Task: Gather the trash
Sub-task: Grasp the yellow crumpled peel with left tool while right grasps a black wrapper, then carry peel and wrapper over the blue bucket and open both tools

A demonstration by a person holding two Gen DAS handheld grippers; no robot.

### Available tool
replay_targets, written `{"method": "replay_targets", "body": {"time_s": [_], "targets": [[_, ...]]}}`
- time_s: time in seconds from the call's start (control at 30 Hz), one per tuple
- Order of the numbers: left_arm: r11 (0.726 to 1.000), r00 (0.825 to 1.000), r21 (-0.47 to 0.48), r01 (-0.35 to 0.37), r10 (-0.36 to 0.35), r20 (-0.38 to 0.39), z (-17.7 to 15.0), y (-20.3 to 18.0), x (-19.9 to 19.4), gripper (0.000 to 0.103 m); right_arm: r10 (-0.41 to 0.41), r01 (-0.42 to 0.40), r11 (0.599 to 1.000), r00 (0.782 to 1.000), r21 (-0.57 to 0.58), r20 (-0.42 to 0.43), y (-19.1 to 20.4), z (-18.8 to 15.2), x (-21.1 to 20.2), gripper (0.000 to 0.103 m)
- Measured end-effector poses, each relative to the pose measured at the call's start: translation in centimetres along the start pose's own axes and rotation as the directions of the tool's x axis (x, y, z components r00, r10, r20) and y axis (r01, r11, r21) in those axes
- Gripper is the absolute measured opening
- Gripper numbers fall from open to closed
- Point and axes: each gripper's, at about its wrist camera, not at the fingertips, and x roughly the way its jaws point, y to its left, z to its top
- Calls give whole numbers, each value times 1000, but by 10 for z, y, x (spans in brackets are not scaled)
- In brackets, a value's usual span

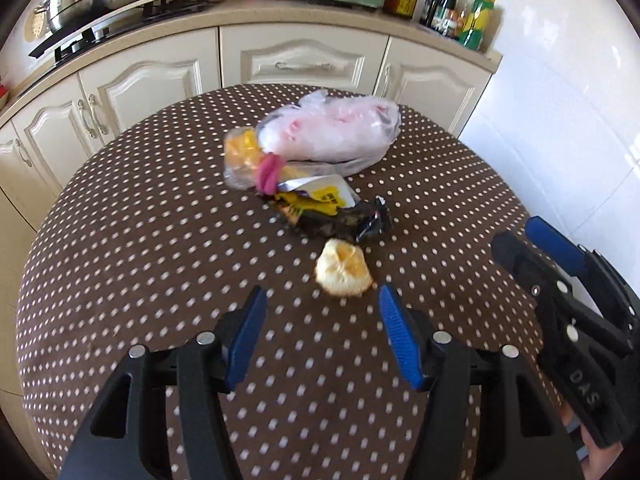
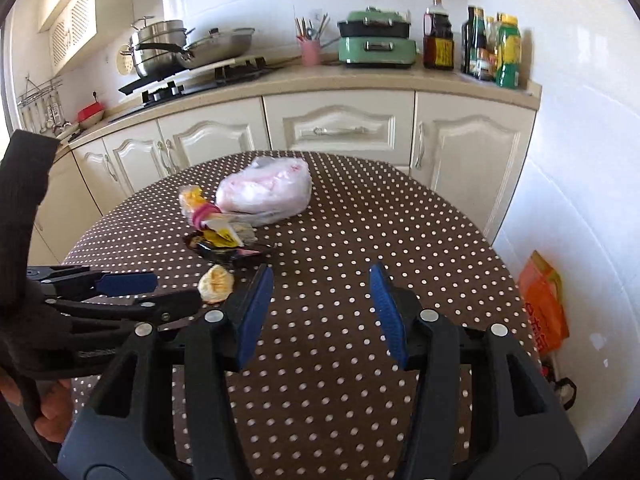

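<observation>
A pile of trash lies mid-table on the brown dotted cloth (image 1: 140,260). It holds a translucent plastic bag (image 1: 332,128) (image 2: 266,192) with pink inside, a clear-and-yellow wrapper (image 1: 240,156), a yellow-white packet (image 1: 320,196) and a dark wrapper (image 1: 348,224). Nearest me lies a pale yellow fruit peel (image 1: 344,268) (image 2: 216,282). My left gripper (image 1: 322,296) (image 2: 176,290) hovers open just short of the peel, with nothing between its blue pads. My right gripper (image 2: 320,280) (image 1: 516,236) is to its right over bare cloth, jaws apart and empty.
Cream cabinets (image 2: 344,128) and a counter curve behind the table, with a stove and pans (image 2: 188,48), a pink utensil cup (image 2: 311,50), a green appliance (image 2: 376,46) and bottles (image 2: 492,48). A white tiled wall is on the right, with an orange bag (image 2: 546,304) at its foot.
</observation>
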Motion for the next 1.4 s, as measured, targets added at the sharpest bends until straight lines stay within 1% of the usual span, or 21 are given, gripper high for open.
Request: {"method": "replay_targets", "body": {"time_s": [0.13, 0.2, 0.23, 0.27, 0.3, 0.37, 0.47, 0.53, 0.7, 0.83, 0.9, 0.93, 0.97, 1.0, 1.03, 1.07, 1.1, 1.13, 1.27, 1.4], "targets": [[1000, 1000, -3, -8, 8, -27, 11, -7, 17, 58, 15, -15, 1000, 999, 12, -33, -7, 0, 14, 51], [999, 999, 14, -31, 32, -28, 14, -12, 23, 58, 25, -24, 1000, 999, 17, -45, -9, 2, 19, 52], [999, 999, 25, -44, 45, -25, 15, -14, 25, 54, 26, -25, 1000, 998, 16, -49, -10, 2, 21, 52], [998, 998, 34, -61, 62, -16, 16, -16, 25, 32, 24, -24, 1000, 998, 10, -53, -9, 3, 22, 52], [996, 998, 48, -69, 69, -9, 15, -17, 25, 33, 23, -23, 1000, 998, 6, -55, -8, 4, 23, 52], [996, 998, 60, -63, 63, -5, 13, -15, 22, 32, 26, -27, 1000, 998, -11, -63, -3, 7, 24, 53], [995, 997, 66, -80, 78, 26, 5, -4, 10, 32, 33, -36, 998, 996, -42, -79, 8, 9, 27, 53], [996, 996, 45, -78, 76, 46, -1, 10, -1, 32, 41, -48, 996, 995, -71, -92, 17, 11, 31, 53], [992, 989, -34, -125, 127, 81, -10, 56, -23, 32, 42, -65, 982, 990, -175, -136, 52, 15, 47, 53], [989, 988, -78, -124, 130, 82, -10, 82, -30, 32, 7, -48, 965, 988, -259, -157, 77, 18, 66, 53], [990, 990, -94, -109, 117, 82, -12, 92, -32, 32, -7, -43, 959, 985, -282, -174, 86, 20, 77, 53], [990, 990, -100, -102, 111, 82, -13, 96, -33, 32, -10, -50, 953, 980, -298, -197, 90, 19, 85, 50], [990, 991, -103, -97, 105, 82, -14, 101, -34, 32, -21, -45, 951, 978, -306, -207, 91, 19, 90, 44], [990, 991, -105, -92, 101, 83, -17, 103, -35, 32, -41, -27, 947, 978, -319, -204, 93, 17, 94, 42], [991, 992, -106, -86, 95, 84, -19, 105, -37, 32, -51, -18, 944, 979, -330, -199, 96, 16, 94, 34], [991, 992, -106, -78, 87, 87, -23, 109, -41, 32, -46, -24, 942, 979, -336, -198, 98, 15, 92, 16], [991, 992, -110, -74, 84, 90, -25, 111, -43, 32, -41, -28, 941, 980, -338, -195, 101, 14, 90, 15], [991, 992, -115, -68, 79, 95, -28, 115, -46, 32, -60, -8, 937, 982, -349, -181, 104, 12, 86, 14], [990, 992, -135, -32, 47, 115, -39, 129, -60, 32, -34, -29, 940, 983, -340, -179, 113, 4, 71, 11], [989, 989, -150, -18, 39, 140, -53, 145, -76, 32, 34, -89, 940, 985, -330, -167, 134, -2, 47, 8]]}}
